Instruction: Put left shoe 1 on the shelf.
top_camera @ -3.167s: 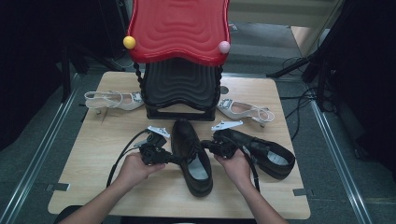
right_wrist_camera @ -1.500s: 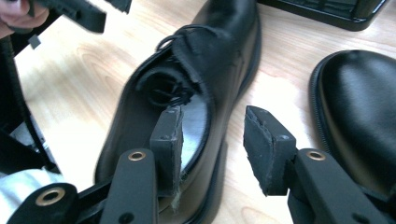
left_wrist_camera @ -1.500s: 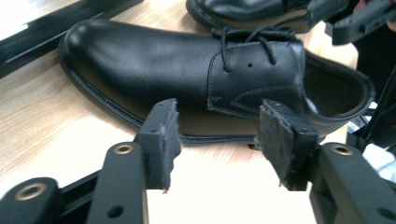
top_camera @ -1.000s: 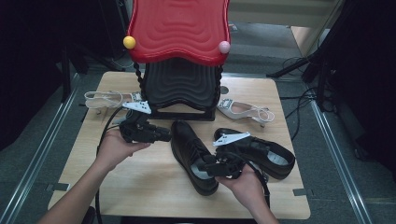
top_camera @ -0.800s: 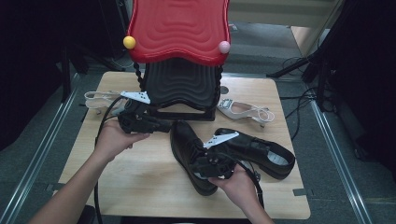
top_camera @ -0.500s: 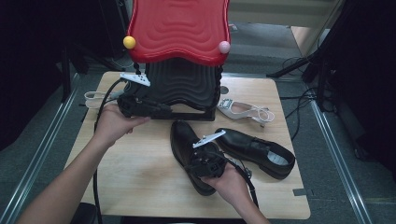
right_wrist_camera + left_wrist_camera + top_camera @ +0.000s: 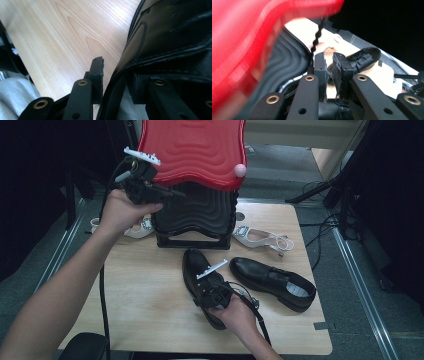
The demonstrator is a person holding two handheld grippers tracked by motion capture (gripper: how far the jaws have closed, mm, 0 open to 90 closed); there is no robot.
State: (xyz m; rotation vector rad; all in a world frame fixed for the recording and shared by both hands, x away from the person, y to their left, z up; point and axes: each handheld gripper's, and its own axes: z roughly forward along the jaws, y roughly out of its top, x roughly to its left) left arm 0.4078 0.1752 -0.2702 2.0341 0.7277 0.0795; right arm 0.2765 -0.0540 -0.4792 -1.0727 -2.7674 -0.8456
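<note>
The table (image 7: 150,320) carries a red-and-black rack (image 7: 195,180) at its back. The shoe (image 7: 197,270) lies just before it, beside its mate (image 7: 275,280): light, stiff-soled, soft-walled, best held by the collar. The right gripper (image 7: 113,72) has been closing astride that wall. The left gripper (image 7: 328,62), raised by the rack, has been closing, empty, nearly shut.
</note>
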